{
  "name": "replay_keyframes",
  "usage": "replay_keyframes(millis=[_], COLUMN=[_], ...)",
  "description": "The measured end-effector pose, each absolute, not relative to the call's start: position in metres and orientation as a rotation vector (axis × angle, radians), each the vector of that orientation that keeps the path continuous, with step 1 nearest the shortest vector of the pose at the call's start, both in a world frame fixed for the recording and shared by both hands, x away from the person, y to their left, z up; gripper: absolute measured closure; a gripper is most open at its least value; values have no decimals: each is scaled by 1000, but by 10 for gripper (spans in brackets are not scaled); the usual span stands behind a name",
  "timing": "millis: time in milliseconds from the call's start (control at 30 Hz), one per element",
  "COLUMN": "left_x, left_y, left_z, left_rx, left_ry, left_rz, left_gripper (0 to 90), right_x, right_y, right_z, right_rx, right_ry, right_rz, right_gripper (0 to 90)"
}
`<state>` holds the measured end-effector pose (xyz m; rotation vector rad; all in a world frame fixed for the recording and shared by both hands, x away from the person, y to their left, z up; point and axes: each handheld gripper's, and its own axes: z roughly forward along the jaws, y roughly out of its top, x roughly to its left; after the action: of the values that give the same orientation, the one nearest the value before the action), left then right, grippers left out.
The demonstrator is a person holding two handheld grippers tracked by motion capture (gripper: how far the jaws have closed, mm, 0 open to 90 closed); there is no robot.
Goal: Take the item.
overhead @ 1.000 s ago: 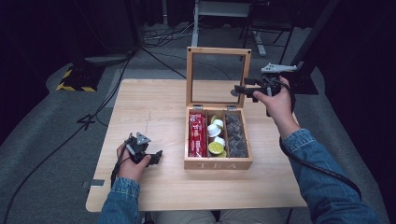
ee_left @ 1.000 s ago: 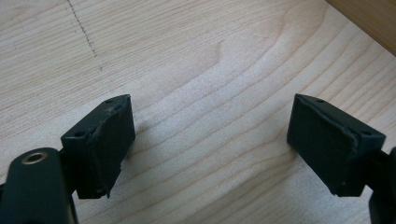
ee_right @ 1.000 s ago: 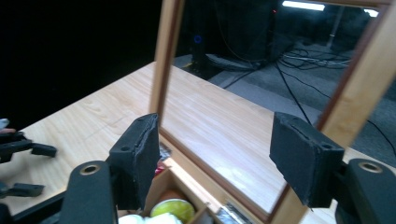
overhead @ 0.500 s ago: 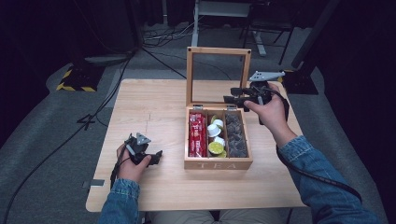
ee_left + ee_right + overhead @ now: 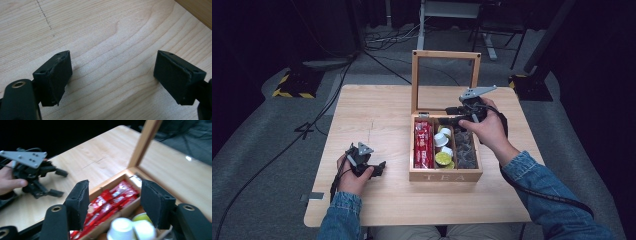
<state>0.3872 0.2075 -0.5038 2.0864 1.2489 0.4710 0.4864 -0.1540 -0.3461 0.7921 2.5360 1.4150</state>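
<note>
A wooden tea box [image 5: 446,176] stands open on the table, its framed lid [image 5: 445,54] upright at the back. Red sachets [image 5: 423,144] fill its left compartment, white and yellow-green capsules [image 5: 443,148] the middle one, dark packets [image 5: 466,149] the right one. My right gripper [image 5: 451,115] hovers open over the back of the box, jaws pointing left. In the right gripper view its open jaws [image 5: 115,187] frame the red sachets [image 5: 110,203], with white capsules [image 5: 121,229] just below. My left gripper [image 5: 379,169] rests open on the table left of the box, with bare wood between its jaws [image 5: 113,60].
The light wooden table [image 5: 377,110] has free room to the left of and behind the box. A corner of the box [image 5: 197,10] shows in the left gripper view. Cables and a metal stand's legs [image 5: 452,30] lie on the grey floor beyond the table.
My right gripper has moved left and down, from beside the lid's right edge to over the back of the box. The left gripper has stayed put.
</note>
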Motion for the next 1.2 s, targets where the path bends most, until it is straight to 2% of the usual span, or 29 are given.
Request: replay_keyframes(millis=[400,1200], left_x=[387,387], left_y=[207,207], left_z=[-504,-504], left_rx=[2083,2083], left_ry=[1250,1250], left_rz=[470,470], left_gripper=[155,155], right_x=[480,474], right_y=[-123,-90], right_z=[-371,-412], right_rx=[759,752], right_ry=[2648,2808], right_rz=[1326,1095], right_gripper=[416,403])
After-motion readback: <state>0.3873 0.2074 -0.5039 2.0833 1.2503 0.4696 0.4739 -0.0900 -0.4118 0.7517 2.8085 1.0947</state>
